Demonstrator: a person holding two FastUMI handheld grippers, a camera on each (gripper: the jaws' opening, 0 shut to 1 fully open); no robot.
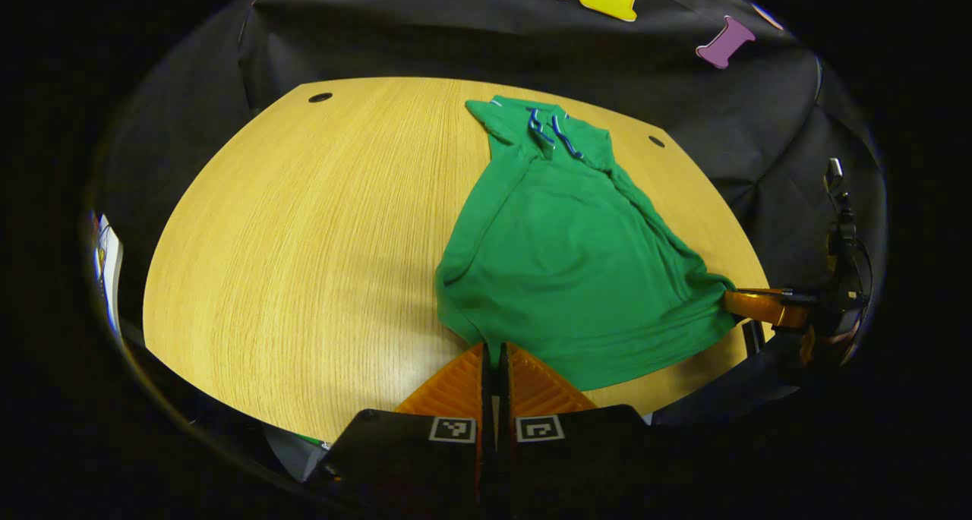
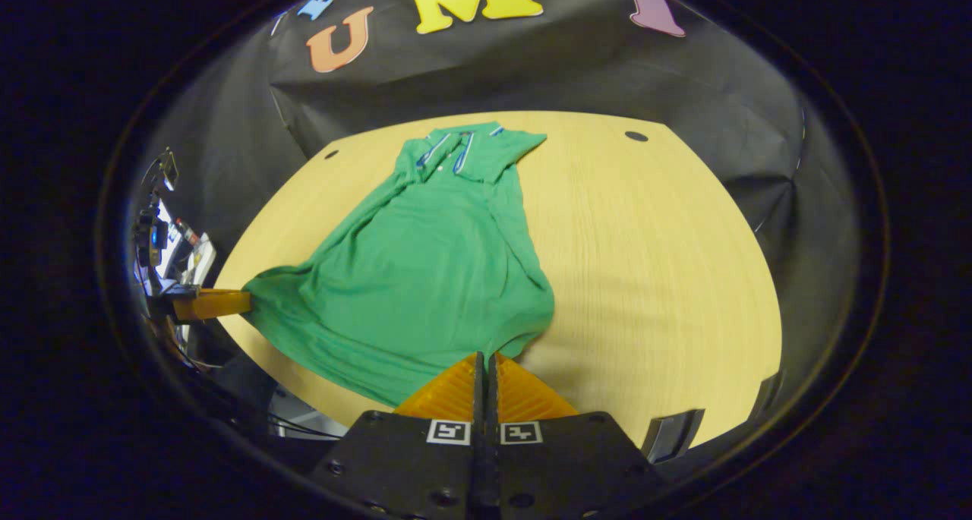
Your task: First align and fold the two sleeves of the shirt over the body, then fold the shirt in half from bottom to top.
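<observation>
A green polo shirt (image 1: 566,254) lies on the wooden table (image 1: 304,247), collar with blue trim at the far end, both sleeves folded in over the body. My left gripper (image 1: 493,347) is shut on the shirt's bottom hem at one corner. The right gripper (image 1: 730,300) pinches the other bottom corner at the table's right edge. In the right gripper view, the shirt (image 2: 425,277) stretches away from my right gripper (image 2: 486,355), which is shut on the hem. The left gripper (image 2: 244,301) holds the far corner there, at the left.
The table (image 2: 653,277) has a small round hole near each far corner (image 1: 320,97) (image 2: 635,136). Black cloth walls surround the table. Equipment and cables (image 2: 163,239) stand beyond the table's left edge in the right gripper view.
</observation>
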